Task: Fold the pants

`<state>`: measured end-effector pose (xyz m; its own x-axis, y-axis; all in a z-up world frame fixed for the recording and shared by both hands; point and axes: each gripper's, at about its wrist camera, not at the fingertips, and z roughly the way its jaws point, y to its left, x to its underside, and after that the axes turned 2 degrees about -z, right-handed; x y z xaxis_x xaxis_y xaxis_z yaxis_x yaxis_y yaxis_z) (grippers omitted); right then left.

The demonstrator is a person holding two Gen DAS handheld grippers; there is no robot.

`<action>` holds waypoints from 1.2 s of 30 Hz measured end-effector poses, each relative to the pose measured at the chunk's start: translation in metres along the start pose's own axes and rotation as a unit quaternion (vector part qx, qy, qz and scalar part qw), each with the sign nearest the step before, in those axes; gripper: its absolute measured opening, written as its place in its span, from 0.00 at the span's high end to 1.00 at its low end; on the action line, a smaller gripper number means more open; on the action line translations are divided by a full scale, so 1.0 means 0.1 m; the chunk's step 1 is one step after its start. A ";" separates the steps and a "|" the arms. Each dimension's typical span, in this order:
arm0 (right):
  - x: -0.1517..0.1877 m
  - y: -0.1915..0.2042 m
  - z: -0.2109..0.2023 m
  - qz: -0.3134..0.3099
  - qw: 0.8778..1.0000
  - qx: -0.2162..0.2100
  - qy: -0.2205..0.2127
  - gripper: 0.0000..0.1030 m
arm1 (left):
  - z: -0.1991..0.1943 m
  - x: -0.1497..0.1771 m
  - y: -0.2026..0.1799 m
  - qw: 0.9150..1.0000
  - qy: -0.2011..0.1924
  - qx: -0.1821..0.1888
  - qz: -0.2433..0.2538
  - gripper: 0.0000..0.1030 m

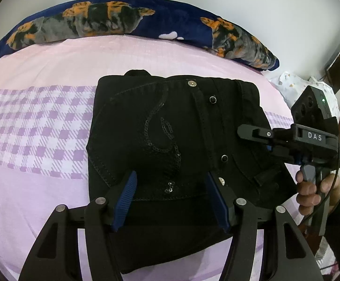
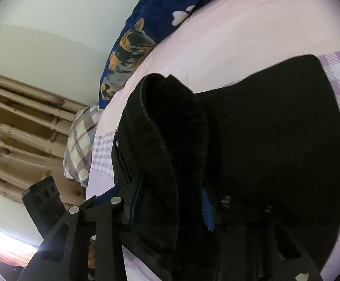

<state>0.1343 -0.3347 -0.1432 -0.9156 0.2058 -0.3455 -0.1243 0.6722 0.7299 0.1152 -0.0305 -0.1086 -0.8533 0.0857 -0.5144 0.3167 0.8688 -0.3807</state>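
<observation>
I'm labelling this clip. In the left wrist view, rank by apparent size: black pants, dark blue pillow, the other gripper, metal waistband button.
1. black pants
2. dark blue pillow: nearly as much area, but farther away, so this order is unsure
3. right gripper
4. metal waistband button

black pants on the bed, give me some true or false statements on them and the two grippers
1. The black pants lie on a pink and purple checked bedsheet. True.
2. The left gripper is clamped on the pants. False: its jaws stand open over them.
3. The right gripper has a fold of the pants between its jaws. True.
4. A red pillow lies beyond the pants. False: the dark blue pillow has orange and grey print.
</observation>
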 end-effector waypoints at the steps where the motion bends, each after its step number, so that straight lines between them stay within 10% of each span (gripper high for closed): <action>1: 0.00 0.00 0.00 0.005 1.000 -0.001 0.000 0.61 | 0.01 0.00 0.01 1.000 0.000 0.002 -0.003 0.41; 17: -0.02 0.01 0.02 0.028 0.999 0.026 0.000 0.63 | 0.06 0.04 -0.02 1.000 -0.012 -0.007 0.006 0.39; 23: -0.01 0.22 -0.05 0.022 0.998 0.054 -0.013 0.86 | -0.03 -0.01 0.09 0.999 -0.011 0.029 -0.028 0.39; 36: -0.19 0.69 -0.56 -0.012 0.997 0.027 -0.065 0.89 | -0.47 -0.25 0.35 0.994 -0.060 0.043 -0.085 0.39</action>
<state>0.1218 -0.3320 -0.0531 -0.8548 0.2768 -0.4391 -0.1218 0.7154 0.6880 0.1284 0.0208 -0.0734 -0.8436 -0.1214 -0.5231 0.2113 0.8205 -0.5312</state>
